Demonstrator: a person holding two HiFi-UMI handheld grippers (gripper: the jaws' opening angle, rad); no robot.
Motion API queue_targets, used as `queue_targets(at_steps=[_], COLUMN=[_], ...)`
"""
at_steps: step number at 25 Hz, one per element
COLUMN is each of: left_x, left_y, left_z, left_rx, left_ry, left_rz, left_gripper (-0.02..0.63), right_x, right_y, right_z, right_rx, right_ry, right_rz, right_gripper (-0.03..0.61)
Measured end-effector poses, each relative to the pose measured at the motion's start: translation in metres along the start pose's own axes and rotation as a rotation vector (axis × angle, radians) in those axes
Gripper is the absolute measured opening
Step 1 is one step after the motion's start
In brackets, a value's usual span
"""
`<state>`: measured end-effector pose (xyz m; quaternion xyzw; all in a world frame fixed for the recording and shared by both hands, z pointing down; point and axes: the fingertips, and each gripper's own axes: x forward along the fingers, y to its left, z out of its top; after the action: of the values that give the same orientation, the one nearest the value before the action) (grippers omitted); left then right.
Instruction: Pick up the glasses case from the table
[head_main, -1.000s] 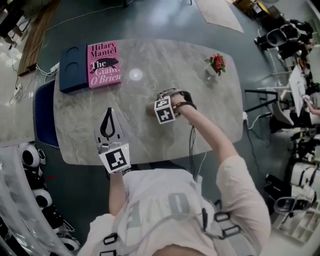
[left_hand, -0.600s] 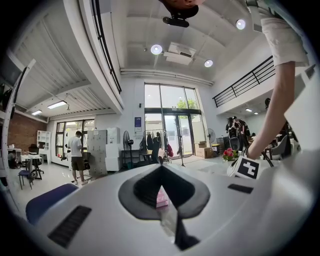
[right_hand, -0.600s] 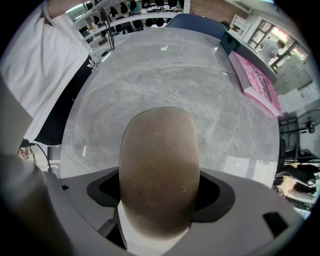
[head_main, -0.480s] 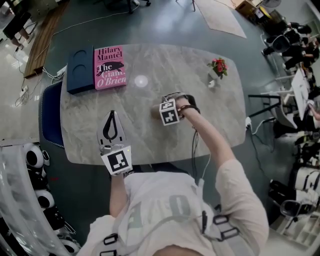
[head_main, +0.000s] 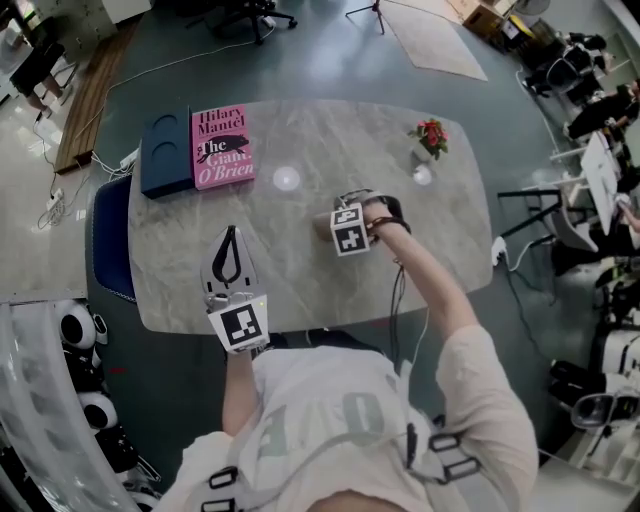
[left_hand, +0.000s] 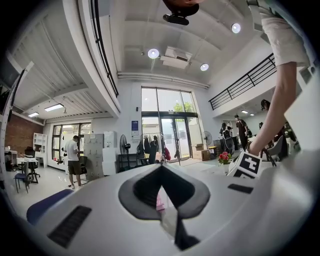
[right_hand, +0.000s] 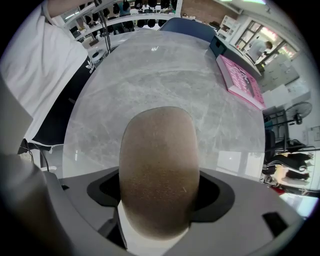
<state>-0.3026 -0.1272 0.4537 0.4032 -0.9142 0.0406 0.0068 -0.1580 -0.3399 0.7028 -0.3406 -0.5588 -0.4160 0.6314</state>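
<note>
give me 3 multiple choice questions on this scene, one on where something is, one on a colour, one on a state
1. In the head view, where does the pink book lie relative to the dark blue box?
A. on top of it
B. right beside it, on its right
C. underneath it

2. What colour is the glasses case?
A. brown
B. white
C. green

3. How do the jaws of the right gripper stand?
A. wide open and empty
B. shut on the glasses case
C. shut on the pink book

Answers:
1 B: the head view shows the book flat on the marble, with its edge along the box's right edge.
2 A: the right gripper view shows a speckled brown rounded case.
3 B: in that same view the case sits between the two jaws.
</note>
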Motion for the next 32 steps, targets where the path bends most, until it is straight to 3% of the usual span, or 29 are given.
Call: queue_targets(at_steps=[9, 17, 22, 26, 32], left_x=[0.005, 0.011, 0.016, 0.018, 0.017], left_y=[-0.014, -0.036, -0.043, -0.043, -0.043], left_z=[0.023, 0.052, 0.066, 0.077, 0.092], left_rx=[0.012, 0.039, 0.058, 0.075, 0.068], left_ry=[-0.057, -0.124, -0.154, -0.179, -0.204], left_rz=[-0.043, -0.106, -0.133, -0.141, -0.141], left_gripper=[0.003, 0.003, 0.003, 0.003, 0.003], right_x=[-0.070, -0.160, -0.226, -0.281, -0.348], right_y=[-0.009, -0.041, -0.066, -0.073, -0.067], right_z=[-0.010, -0.029, -0.036, -0.036, -0.033], right_rx=[0.051, 0.131, 0.246, 0.401, 0.510], right_ry=[-0.028, -0.094, -0.229, -0.431, -0.670], right_rz=[-0.085, -0.339, -0.590, -0.738, -0.964], right_gripper=[0.371, 0.371, 0.371, 0.371, 0.371])
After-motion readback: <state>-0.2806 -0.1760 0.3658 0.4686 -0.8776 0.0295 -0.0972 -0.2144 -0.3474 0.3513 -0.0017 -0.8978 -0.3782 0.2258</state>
